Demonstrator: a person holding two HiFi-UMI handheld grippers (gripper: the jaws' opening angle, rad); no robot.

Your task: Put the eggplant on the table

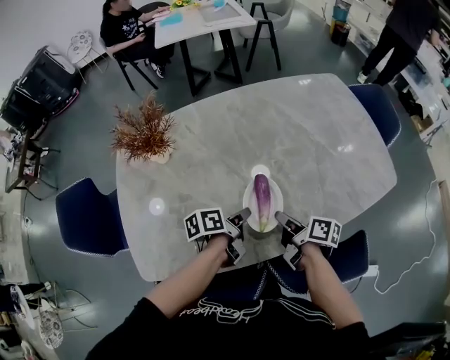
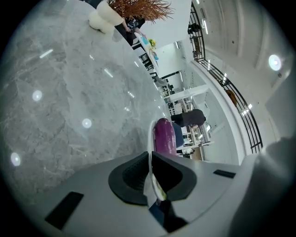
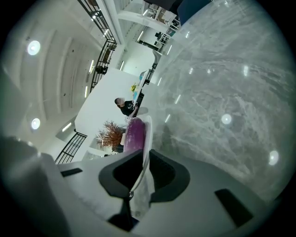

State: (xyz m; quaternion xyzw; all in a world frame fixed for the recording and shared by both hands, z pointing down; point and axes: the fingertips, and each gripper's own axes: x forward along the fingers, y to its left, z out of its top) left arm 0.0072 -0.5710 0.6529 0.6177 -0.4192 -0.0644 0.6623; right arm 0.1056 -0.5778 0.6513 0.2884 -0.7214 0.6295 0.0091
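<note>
A long purple eggplant (image 1: 261, 200) lies on a white oval plate (image 1: 247, 197) over the near edge of the grey marble table (image 1: 316, 140). My left gripper (image 1: 242, 216) is shut on the plate's left rim, and my right gripper (image 1: 281, 218) is shut on its right rim. In the left gripper view the plate's thin rim (image 2: 150, 139) runs between the black pads (image 2: 134, 173), with the eggplant (image 2: 164, 136) just beyond. The right gripper view shows the same from the other side: rim (image 3: 147, 139) between the pads (image 3: 162, 173), eggplant (image 3: 134, 134) behind. I cannot tell whether the plate touches the tabletop.
A dried brown plant in a pale vase (image 1: 144, 133) stands at the table's far left. Blue chairs sit at the left (image 1: 88, 214), far right (image 1: 380, 109) and near right (image 1: 351, 256). One person sits at a second table (image 1: 200, 21); another stands at the top right.
</note>
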